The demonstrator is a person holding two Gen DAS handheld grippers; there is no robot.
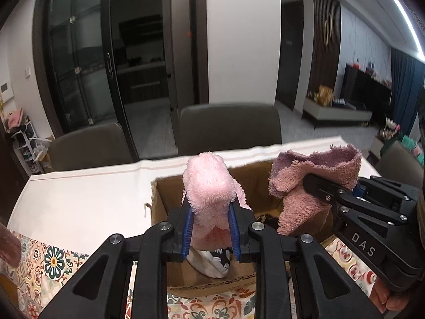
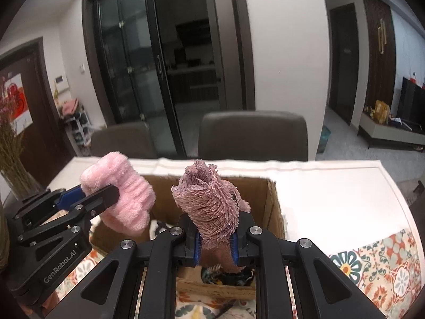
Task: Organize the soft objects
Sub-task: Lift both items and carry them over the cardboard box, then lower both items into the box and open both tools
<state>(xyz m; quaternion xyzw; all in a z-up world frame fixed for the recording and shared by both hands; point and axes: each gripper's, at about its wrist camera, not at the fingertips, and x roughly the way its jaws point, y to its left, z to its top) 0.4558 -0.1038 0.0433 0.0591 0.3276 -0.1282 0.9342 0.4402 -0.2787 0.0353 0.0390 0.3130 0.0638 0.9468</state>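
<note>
While both my grippers tilted downward over the open cardboard box (image 1: pixel 159 199) on the table (image 1: pixel 79 196), each was clamped on a soft cloth. My left gripper (image 1: pixel 209 228) pinched a light pink fluffy cloth (image 1: pixel 207 183) between its blue pads, the bundle standing up above the fingers. Just to its right, my right gripper (image 2: pixel 215 242) squeezed a mauve terry cloth (image 2: pixel 209 202) the same way. Both cloths hung above the box's opening, near each other but apart. Dark patterned fabric (image 2: pixel 225 276) lay inside the box below.
</note>
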